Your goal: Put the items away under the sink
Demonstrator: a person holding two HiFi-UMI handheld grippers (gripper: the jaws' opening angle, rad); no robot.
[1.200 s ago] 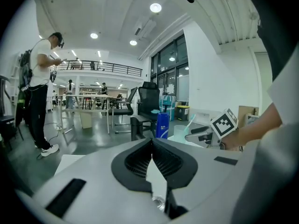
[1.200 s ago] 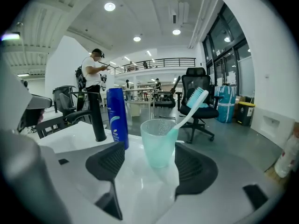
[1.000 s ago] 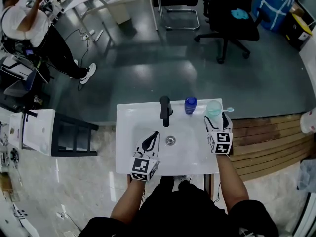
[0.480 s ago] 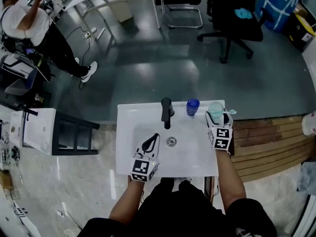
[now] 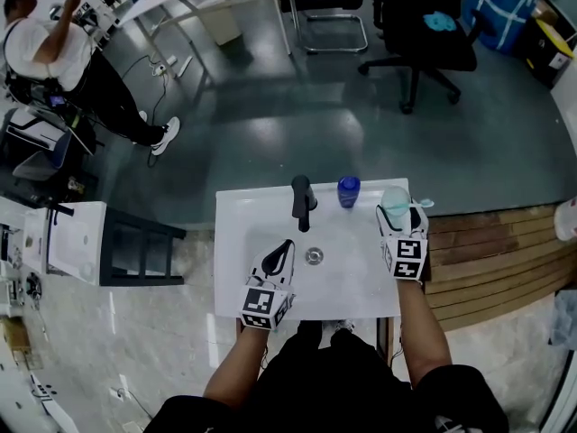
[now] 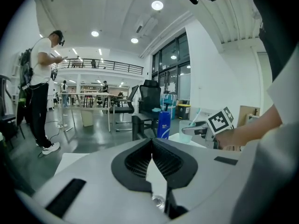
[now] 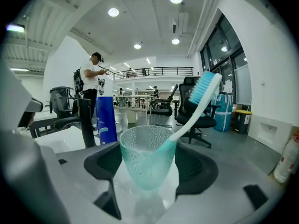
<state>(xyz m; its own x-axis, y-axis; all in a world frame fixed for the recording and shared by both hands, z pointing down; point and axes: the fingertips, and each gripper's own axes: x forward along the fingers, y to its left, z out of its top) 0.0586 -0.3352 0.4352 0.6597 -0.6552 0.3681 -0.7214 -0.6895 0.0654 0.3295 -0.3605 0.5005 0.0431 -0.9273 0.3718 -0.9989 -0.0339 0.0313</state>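
My right tool stands open around the translucent teal plastic cup holding a white-and-blue toothbrush, at the far right corner of the white sink. It looks light, thin-walled and tippy, so I'd pinch low, gently. My left tool is closed, empty.

Sink basin middle free; faucet, blue bottle, cup line back edge, small gaps between.

Glossy grey floor, black office chair, ceiling spotlights.
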